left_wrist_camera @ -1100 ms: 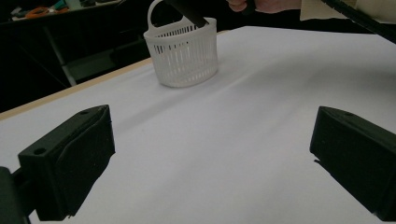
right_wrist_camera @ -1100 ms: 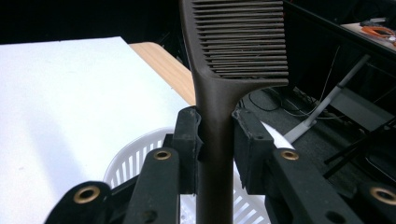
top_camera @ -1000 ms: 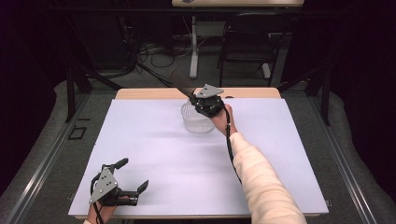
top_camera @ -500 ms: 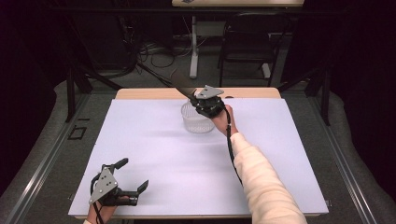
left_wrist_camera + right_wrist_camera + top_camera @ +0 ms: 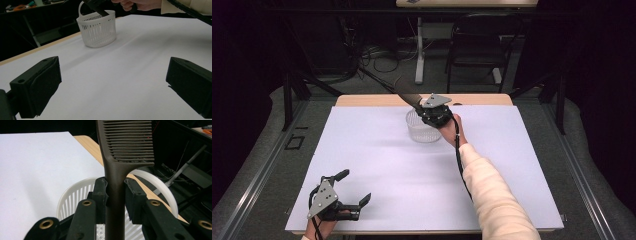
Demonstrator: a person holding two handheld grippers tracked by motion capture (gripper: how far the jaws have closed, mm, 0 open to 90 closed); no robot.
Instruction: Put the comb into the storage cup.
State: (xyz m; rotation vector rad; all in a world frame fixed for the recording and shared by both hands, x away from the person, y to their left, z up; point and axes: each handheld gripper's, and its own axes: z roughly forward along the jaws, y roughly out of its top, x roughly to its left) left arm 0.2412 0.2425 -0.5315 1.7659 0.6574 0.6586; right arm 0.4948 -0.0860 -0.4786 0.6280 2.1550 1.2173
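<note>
My right gripper [image 5: 432,114] is shut on the handle of a dark brown comb [image 5: 125,142], whose toothed end points up and away to the far left [image 5: 404,91]. It hovers over the rim of a small white slatted basket [image 5: 421,129] standing near the table's far edge; the basket [image 5: 97,27] with its arched handle also appears in the left gripper view, and below the jaws as the basket [image 5: 72,197] in the right gripper view. My left gripper [image 5: 349,189] rests near the front left corner of the table, open, with nothing between its jaws [image 5: 112,82].
A white sheet [image 5: 377,165] covers the table, with a wooden strip [image 5: 372,100] bare along the far edge. Beyond the table stand a dark chair [image 5: 477,45], a table leg and cables on the floor.
</note>
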